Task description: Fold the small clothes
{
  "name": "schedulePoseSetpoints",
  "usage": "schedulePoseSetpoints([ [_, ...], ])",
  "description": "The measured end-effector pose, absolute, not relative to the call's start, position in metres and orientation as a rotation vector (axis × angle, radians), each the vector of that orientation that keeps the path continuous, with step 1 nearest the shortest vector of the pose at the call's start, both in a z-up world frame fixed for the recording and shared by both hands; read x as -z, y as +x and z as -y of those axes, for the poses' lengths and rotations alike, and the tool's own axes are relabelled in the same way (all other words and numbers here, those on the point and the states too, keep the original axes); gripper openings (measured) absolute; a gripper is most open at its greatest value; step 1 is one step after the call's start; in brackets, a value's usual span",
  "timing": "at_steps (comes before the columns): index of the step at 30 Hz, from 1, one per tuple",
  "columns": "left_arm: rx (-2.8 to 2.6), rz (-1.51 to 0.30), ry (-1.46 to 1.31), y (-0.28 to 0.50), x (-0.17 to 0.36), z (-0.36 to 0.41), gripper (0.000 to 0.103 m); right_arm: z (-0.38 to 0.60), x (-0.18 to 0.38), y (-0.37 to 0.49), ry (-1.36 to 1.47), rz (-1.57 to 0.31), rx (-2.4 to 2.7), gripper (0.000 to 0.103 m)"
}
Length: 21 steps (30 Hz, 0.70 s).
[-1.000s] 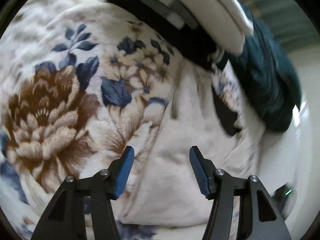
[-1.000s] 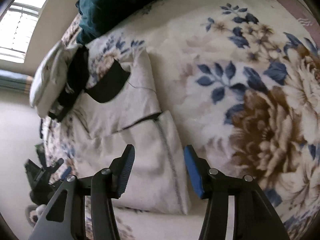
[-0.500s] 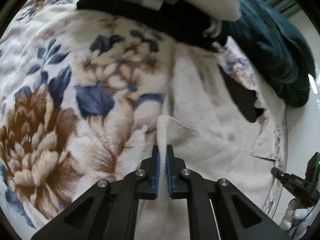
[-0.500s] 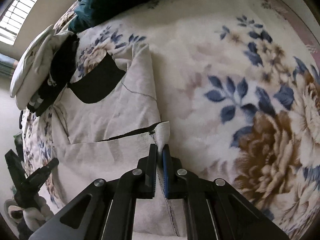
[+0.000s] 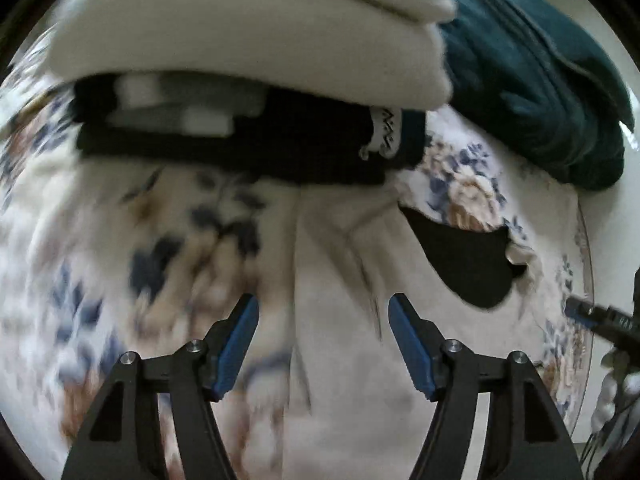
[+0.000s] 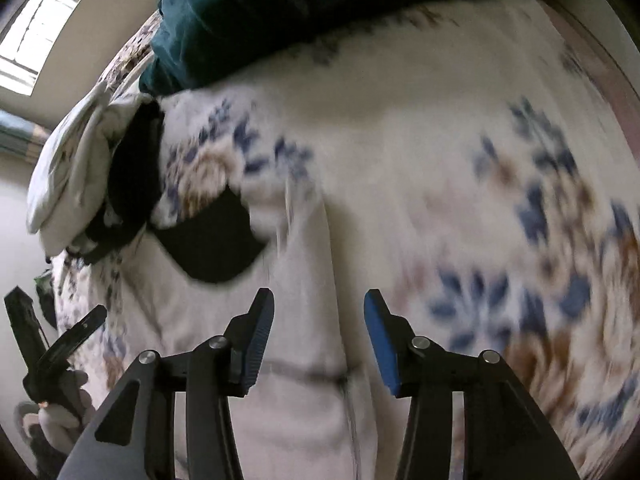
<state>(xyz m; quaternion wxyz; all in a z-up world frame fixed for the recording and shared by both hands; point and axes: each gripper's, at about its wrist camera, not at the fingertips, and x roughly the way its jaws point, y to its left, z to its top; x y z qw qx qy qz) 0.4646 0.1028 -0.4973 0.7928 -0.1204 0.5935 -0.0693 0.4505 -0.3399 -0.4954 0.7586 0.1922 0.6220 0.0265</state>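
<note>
Both the left tongs (image 5: 322, 332) and right tongs (image 6: 319, 330) are held wide apart, nothing gripped, above the cream garment (image 5: 344, 360), which is laid flat on the floral blanket (image 6: 440, 168) beside stacked folded clothes (image 5: 240, 60)

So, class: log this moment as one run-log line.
left gripper: open | right gripper: open | cream garment: lying on floral blanket, held by neither | view: motion-blurred
</note>
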Motion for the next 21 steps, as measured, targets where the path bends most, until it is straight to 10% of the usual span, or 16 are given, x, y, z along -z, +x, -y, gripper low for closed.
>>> schedulePoseSetpoints([
  [9, 0.194, -1.291, -0.223, 0.520, 0.538, -0.083, 0.062, 0.323, 0.554, 0.549, 0.373, -1.448, -0.133, 0.049],
  [12, 0.218, -1.266, -0.190, 0.522, 0.536, -0.072, 0.009, 0.310, 0.562, 0.561, 0.349, -1.476, -0.161, 0.048],
  [15, 0.250, -1.230, -0.178, 0.517, 0.530, -0.066, 0.004, 0.298, 0.558, 0.561, 0.283, -1.458, -0.174, 0.009],
  [21, 0.290, -1.134, -0.203, 0.493, 0.490, -0.065, 0.003, 0.292, 0.520, 0.542, 0.279, -1.352, -0.192, 0.007],
])
